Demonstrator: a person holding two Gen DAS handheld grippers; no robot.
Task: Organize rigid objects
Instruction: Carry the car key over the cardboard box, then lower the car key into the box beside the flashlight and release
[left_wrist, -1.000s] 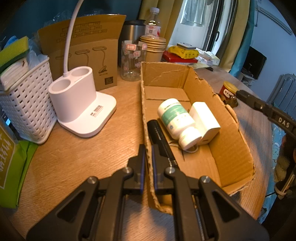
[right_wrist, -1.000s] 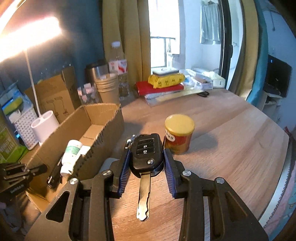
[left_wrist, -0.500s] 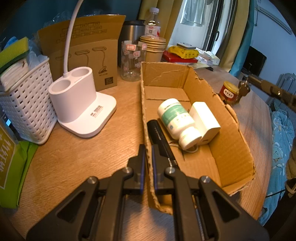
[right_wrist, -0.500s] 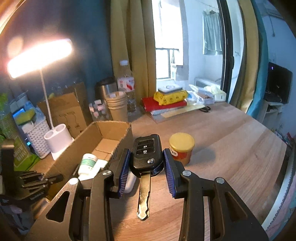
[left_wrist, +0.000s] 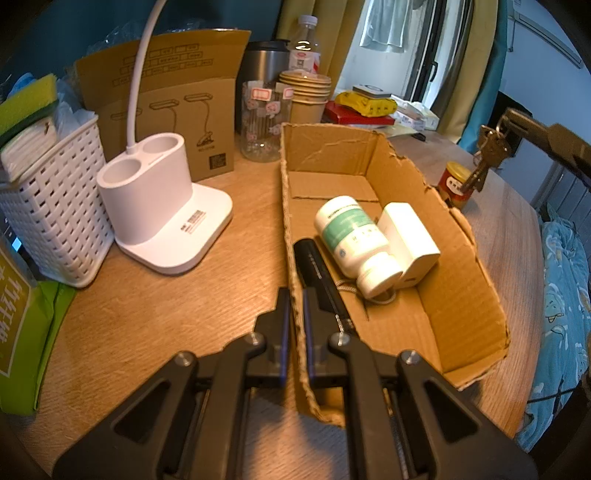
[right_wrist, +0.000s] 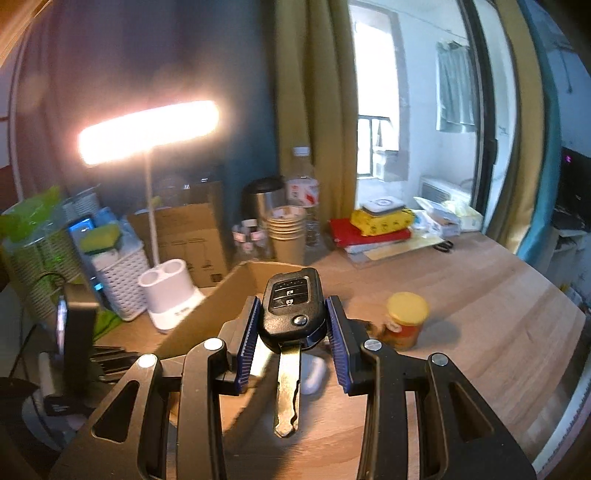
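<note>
An open cardboard box (left_wrist: 461, 266) lies on the wooden table, and my left gripper (left_wrist: 295, 325) is shut on its near left wall. Inside lie a white pill bottle (left_wrist: 351, 236) with a green label, a white block (left_wrist: 410, 236) and a black cylinder (left_wrist: 319, 273). My right gripper (right_wrist: 291, 325) is shut on a black car key fob (right_wrist: 291, 306), whose metal blade points back at the camera. In the left wrist view that right gripper (left_wrist: 513, 118) hangs above the box's far right side, with a bunch of keys (left_wrist: 487, 151) dangling under it.
A small yellow-lidded jar (left_wrist: 456, 184) stands just right of the box. Left of the box are a white lamp base (left_wrist: 162, 210), a white basket (left_wrist: 51, 199) and a green pack (left_wrist: 22, 332). Behind it stand a printed carton, a glass jar (left_wrist: 260, 122), paper cups (left_wrist: 304, 96) and stacked books (left_wrist: 358, 110).
My right gripper has risen with the key fob and swung toward the box; the dangling keys now show above the jar. The left gripper has stayed on the box wall.
</note>
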